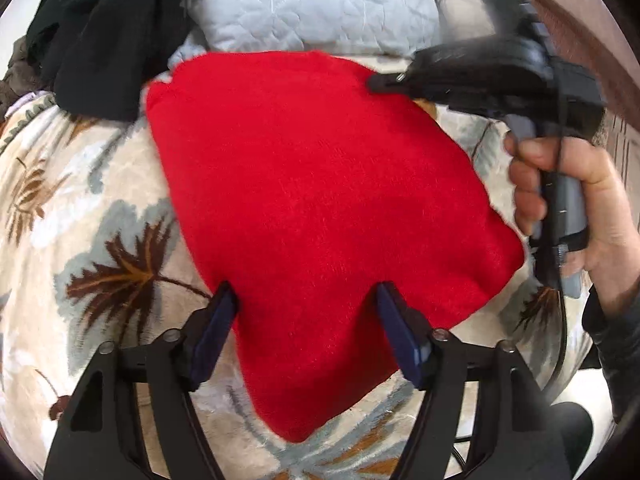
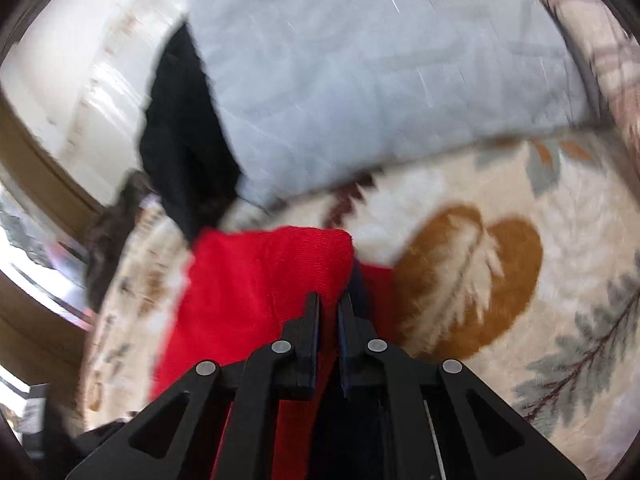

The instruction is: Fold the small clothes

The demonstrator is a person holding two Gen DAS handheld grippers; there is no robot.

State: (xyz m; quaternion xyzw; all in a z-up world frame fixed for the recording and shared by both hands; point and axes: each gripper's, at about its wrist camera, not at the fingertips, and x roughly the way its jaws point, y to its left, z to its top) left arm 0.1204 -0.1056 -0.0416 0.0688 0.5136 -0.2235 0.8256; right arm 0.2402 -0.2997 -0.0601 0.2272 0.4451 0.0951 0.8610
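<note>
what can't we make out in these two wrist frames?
- Left wrist view: what kind of garment the red cloth is; folded, no detail shows.
- Left wrist view: the black clothes are cut off by the top edge.
- Right wrist view: motion blur smears the grey quilt and the room behind.
- Right wrist view: the right gripper is shut on the cloth's corner; how many layers is hidden by its fingers.

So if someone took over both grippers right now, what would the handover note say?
Left gripper: jaws open, straddling the near edge of the red cloth, not pinching it.
Right gripper: jaws shut on the cloth's far corner.
Cloth lies mostly flat on the floral blanket; black clothes are piled beyond it.
Done: corner gripped.
Left: grip with the left, make the fold, then likely the black pile.
</note>
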